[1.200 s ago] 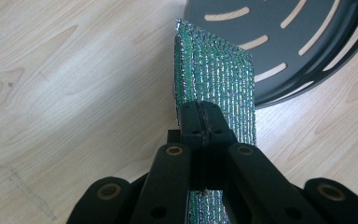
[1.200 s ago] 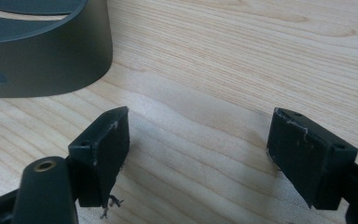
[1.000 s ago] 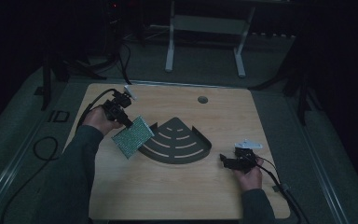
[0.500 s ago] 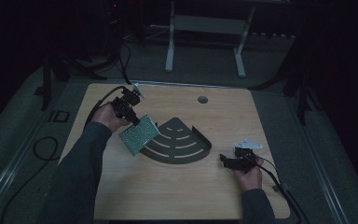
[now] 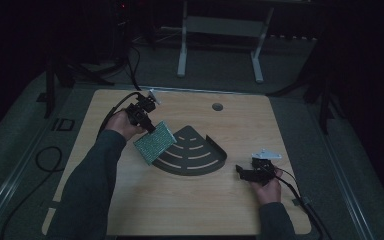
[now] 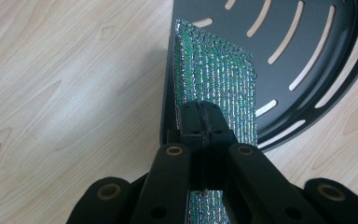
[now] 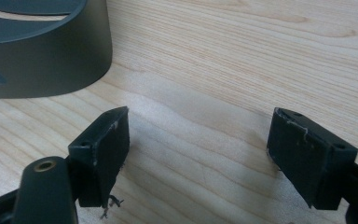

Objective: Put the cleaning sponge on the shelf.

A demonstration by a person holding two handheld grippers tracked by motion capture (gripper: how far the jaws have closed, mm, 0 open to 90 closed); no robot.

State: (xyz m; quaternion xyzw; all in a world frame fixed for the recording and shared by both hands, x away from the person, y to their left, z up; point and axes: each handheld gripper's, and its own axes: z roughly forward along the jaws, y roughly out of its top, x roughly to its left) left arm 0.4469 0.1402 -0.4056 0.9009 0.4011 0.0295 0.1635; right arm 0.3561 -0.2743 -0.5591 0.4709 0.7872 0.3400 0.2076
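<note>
Pinching green pad point(image 6: 216, 84) in left hand-held gripper point(image 6: 202, 122) over slotted tray point(image 6: 307, 56)

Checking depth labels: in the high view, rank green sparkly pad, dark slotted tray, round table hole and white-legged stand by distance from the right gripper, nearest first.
From the right gripper:
1. Dark slotted tray, just to its left on the table.
2. Green sparkly pad, beyond the tray's left edge, held in the left gripper.
3. Round table hole, near the far edge. Close to the pad's distance.
4. White-legged stand, on the floor beyond.
</note>
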